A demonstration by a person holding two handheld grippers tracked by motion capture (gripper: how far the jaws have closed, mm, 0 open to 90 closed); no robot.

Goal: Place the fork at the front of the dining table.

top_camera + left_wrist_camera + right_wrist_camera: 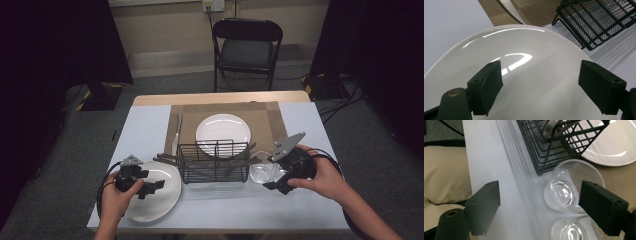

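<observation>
Pale blue table (145,130), brown placemat (270,122), folding chair (246,47) behind

A wire basket (214,161) stands between a plate (157,200) and glasses (261,170).

The table (145,130) has a pale grey-blue top, with a bare wooden strip along its far edge. A brown woven mat (270,122) lies on the far middle of it. A white plate (222,130) sits at the mat's centre, and a piece of cutlery (176,134) lies along the mat's left edge. A black wire basket (214,162) stands at the mat's near edge, just in front of that plate. A second white plate (160,197) lies on the table near its left front corner, just beside the basket. Two clear glasses (566,192) stand close together right of the basket.
</observation>
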